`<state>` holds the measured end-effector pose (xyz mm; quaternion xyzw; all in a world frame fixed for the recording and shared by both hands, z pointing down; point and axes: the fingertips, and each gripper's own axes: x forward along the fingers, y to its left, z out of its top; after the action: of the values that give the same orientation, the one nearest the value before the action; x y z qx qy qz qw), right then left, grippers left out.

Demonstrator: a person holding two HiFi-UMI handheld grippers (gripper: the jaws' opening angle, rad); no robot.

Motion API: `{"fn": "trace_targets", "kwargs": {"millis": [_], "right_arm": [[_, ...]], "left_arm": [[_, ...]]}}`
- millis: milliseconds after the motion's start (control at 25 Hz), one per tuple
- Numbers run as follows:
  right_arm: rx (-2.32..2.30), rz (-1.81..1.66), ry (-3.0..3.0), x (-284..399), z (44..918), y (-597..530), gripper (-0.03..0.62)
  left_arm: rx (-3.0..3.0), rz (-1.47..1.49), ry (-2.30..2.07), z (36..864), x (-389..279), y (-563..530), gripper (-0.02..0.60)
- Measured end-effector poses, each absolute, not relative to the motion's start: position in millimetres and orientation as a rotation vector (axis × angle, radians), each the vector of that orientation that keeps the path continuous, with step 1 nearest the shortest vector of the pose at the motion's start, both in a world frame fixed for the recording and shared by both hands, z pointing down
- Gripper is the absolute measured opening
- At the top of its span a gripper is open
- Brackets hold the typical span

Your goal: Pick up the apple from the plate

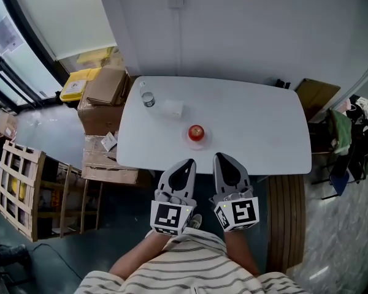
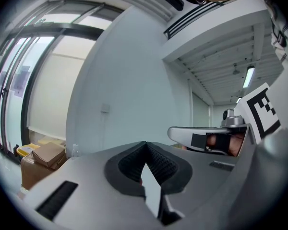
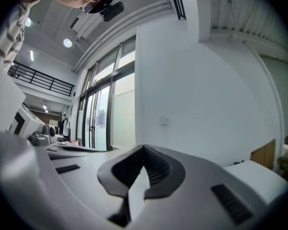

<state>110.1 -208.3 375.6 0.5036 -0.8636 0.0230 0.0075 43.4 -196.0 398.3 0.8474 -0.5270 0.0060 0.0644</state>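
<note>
A red apple (image 1: 196, 131) sits on a small white plate (image 1: 197, 142) near the front edge of the white table (image 1: 257, 121). Both grippers are held side by side just short of that edge and point at the table. My left gripper (image 1: 189, 162) is below and slightly left of the apple, its jaws shut with nothing in them. My right gripper (image 1: 219, 157) is below and slightly right of the apple and is shut too. In the left gripper view the closed jaws (image 2: 145, 143) block the apple. The right gripper view (image 3: 144, 146) does not show the apple either.
A clear water bottle (image 1: 147, 96) and a small white box (image 1: 173, 108) stand on the table's far left part. Cardboard boxes (image 1: 104, 100) and a yellow bin (image 1: 76, 84) lie left of the table. A slatted bench (image 1: 286, 216) is at the right, with a wall behind.
</note>
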Motion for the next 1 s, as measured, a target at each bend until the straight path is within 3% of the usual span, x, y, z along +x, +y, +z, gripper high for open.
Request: {"fn": "trace_targets", "kwargs": {"millis": [840,1000], "right_arm": [[1.633,0.269,-2.536,136,451,-280,0.012],[1.629,0.278,-2.525,138,455,-283,0.012]], "left_arm": [[2.515,0.184,-1.559,485,54,-291,0.008],[2.502,0.238,-1.582,513,56,-303,0.107]]}}
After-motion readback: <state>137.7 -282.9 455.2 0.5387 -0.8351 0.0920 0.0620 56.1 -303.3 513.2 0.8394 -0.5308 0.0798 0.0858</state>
